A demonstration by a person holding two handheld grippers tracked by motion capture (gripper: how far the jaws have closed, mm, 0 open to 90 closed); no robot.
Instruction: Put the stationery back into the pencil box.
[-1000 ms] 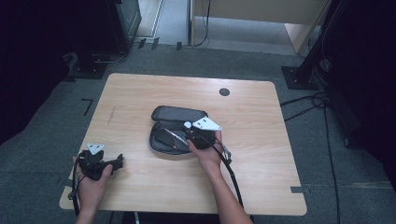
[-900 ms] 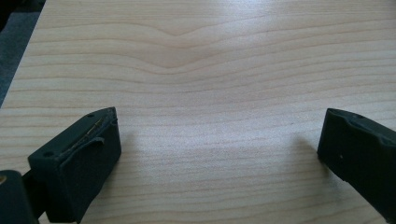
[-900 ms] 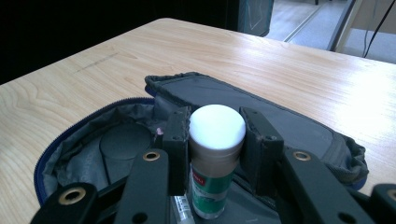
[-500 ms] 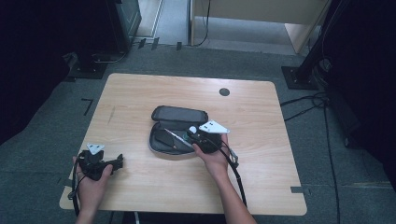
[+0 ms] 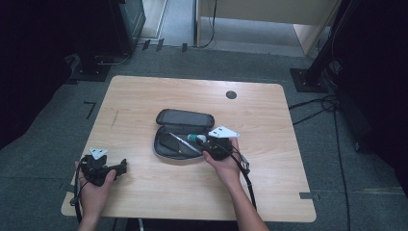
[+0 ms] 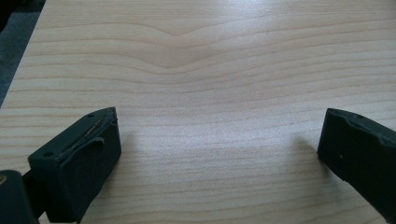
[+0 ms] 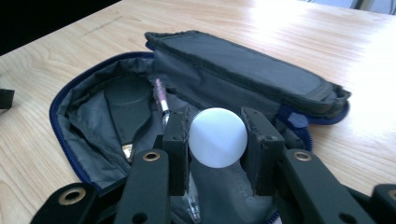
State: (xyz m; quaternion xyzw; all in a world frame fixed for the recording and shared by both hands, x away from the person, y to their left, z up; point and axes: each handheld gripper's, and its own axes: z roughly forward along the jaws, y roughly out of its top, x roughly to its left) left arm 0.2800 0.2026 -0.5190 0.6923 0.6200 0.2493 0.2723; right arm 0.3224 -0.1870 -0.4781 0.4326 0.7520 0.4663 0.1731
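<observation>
An open black zip case [image 5: 179,144] lies at the table's middle, its lid [image 7: 243,70] folded back. My right gripper [image 5: 201,140] sits at the case's right edge, shut on a tool with a teal handle [image 5: 194,138]. The tool's round white end [image 7: 217,136] faces the camera between the jaws of the right gripper [image 7: 217,156]. A slim silvery pen-like item [image 7: 161,100] and a dark flat piece [image 7: 126,109] lie inside the case. My left gripper [image 5: 120,167] rests at the front left. In its own view the left gripper [image 6: 219,154] is open over bare wood.
The wooden table [image 5: 144,101] has a round dark cable hole [image 5: 231,95] at the back right. Dark equipment stands [image 5: 96,57] and cables [image 5: 317,103] sit on the grey floor around it.
My right gripper has drawn slightly right and toward the person, still holding the tool at the case's edge. The left gripper has stayed put.
</observation>
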